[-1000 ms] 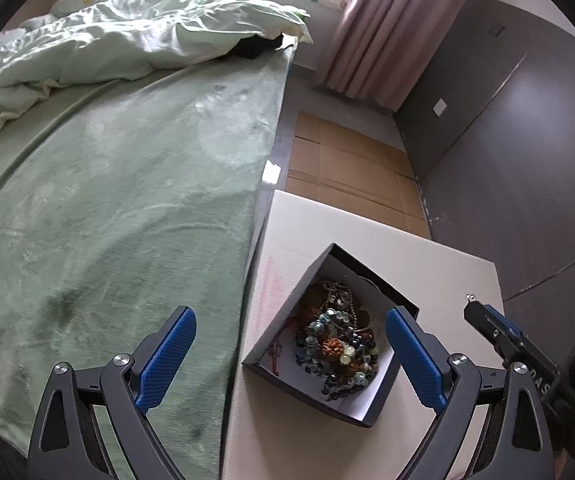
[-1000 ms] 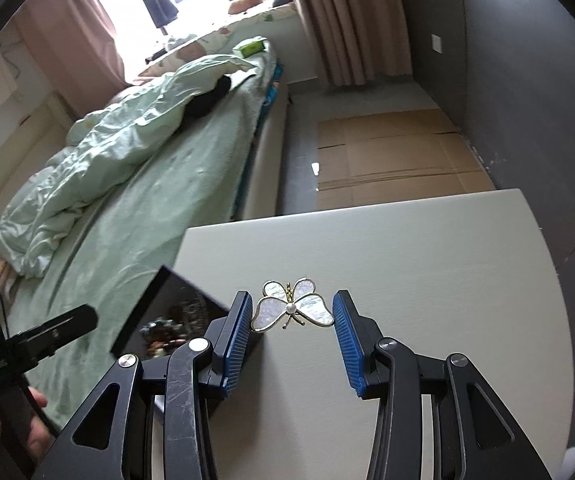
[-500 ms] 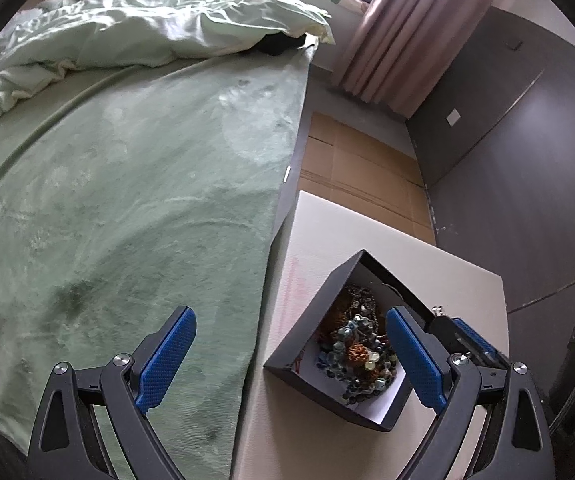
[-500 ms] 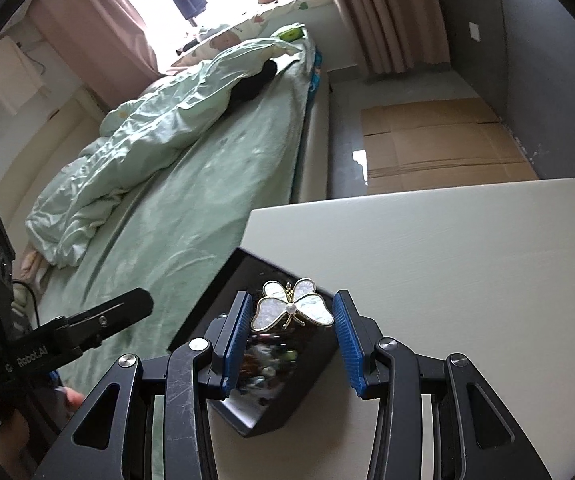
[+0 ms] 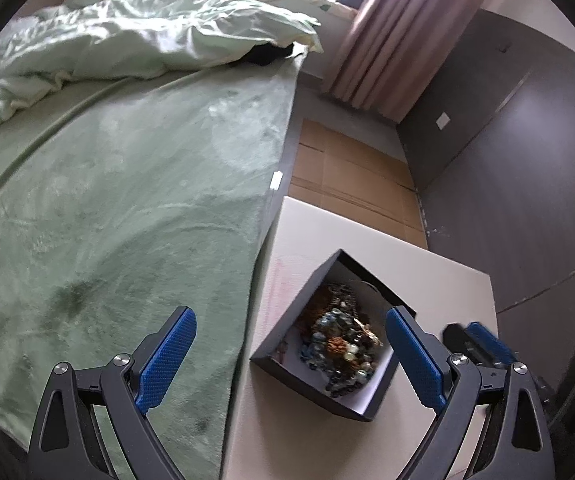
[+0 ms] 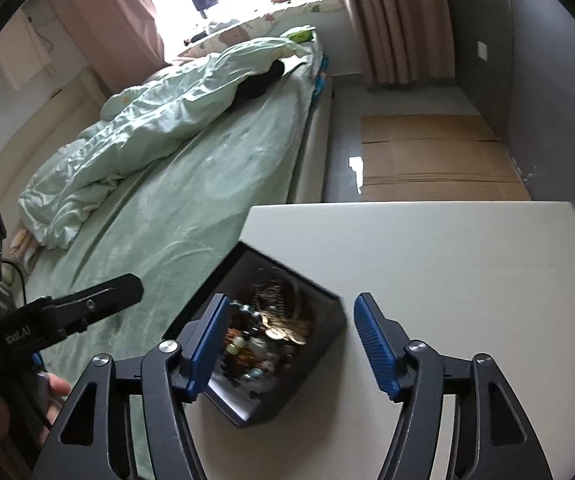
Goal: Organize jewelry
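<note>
The bed [image 5: 127,208] stands beside the worktop [image 6: 467,264]. On the worktop, near its bed-side edge, lies the black box [image 6: 319,332], full of jewelry [image 5: 339,340]. The right gripper [image 6: 287,344] hangs just over the box; its jaws have just been opening and nothing is between them. The left gripper [image 5: 287,352] is also wide open and empty, with the box under it.

A box [image 5: 329,394] full of jewelry [image 5: 341,344] sits on the table [image 5: 315,440] near its left edge. The bed [image 5: 127,200] lies left of the table, cardboard [image 5: 351,188] on the floor behind it.
</note>
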